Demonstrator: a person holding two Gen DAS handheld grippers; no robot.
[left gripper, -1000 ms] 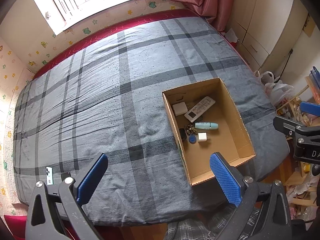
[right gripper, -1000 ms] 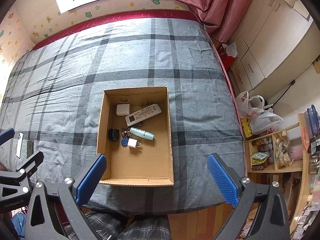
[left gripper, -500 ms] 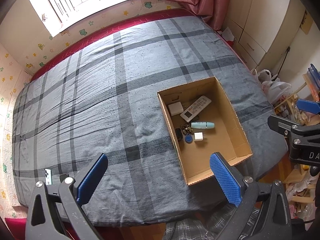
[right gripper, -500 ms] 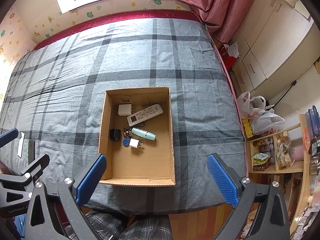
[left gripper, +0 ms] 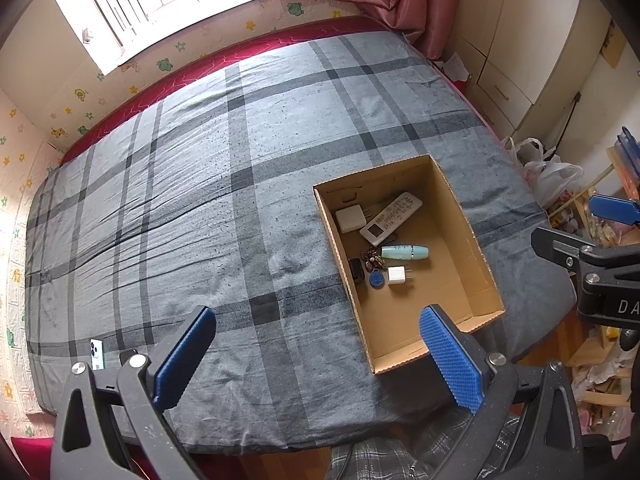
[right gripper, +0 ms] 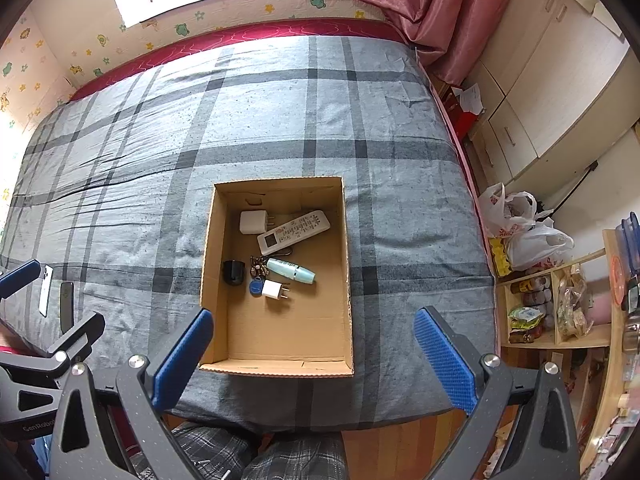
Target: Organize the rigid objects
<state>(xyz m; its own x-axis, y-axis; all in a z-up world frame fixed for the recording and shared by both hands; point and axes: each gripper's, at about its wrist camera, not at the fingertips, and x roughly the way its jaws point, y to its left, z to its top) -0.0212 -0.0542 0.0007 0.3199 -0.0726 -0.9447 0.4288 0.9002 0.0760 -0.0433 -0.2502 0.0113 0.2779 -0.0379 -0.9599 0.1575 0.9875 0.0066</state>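
Observation:
An open cardboard box (right gripper: 348, 264) (left gripper: 476, 248) lies on the grey plaid bed. Inside it are a white remote (right gripper: 293, 232) (left gripper: 391, 218), a large white charger (right gripper: 253, 222) (left gripper: 351, 219), a mint tube (right gripper: 291, 270) (left gripper: 404, 252), a small white plug (right gripper: 274, 290) (left gripper: 397, 275), a blue key fob (right gripper: 255, 287) with keys, and a black object (right gripper: 233, 272). My left gripper (left gripper: 316, 354) and right gripper (right gripper: 312, 354) are both open and empty, held high above the bed's near edge.
Two phones (right gripper: 47, 290) (left gripper: 97, 354) lie at the bed's left near corner. White cupboards (right gripper: 552, 92), plastic bags (right gripper: 528, 224) and a cluttered wooden shelf (right gripper: 560, 304) stand to the right. A red curtain (right gripper: 432, 8) hangs at the far right corner.
Both grippers have drifted back and up a little, so the box sits slightly farther away in both views. Both jaws stay open. Nothing in the box has moved.

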